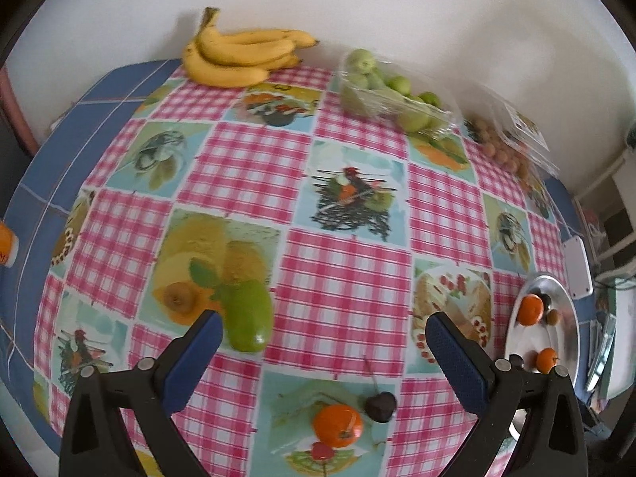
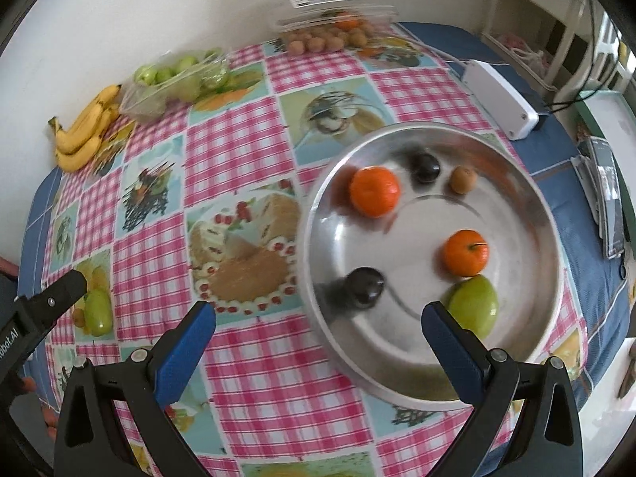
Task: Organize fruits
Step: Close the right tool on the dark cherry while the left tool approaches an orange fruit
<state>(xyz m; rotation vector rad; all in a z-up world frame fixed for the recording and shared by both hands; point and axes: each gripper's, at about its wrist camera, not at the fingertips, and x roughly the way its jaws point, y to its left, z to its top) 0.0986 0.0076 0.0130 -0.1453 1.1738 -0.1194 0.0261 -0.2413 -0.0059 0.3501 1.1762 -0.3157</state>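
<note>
Six fruits lie in the metal bowl (image 2: 528,214); both grippers' fingers spread, empty. Next: left gripper (image 1: 322,334) likely closes on the tangerine (image 1: 338,425) left of the bowl.

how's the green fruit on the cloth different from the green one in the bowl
The green fruit on the cloth lies alone on the tablecloth beside the open left claw; the green fruit in the bowl sits in the metal bowl against an orange. The first looks longer, the second rounder. Both are smooth, glossy green and ungripped.
</note>
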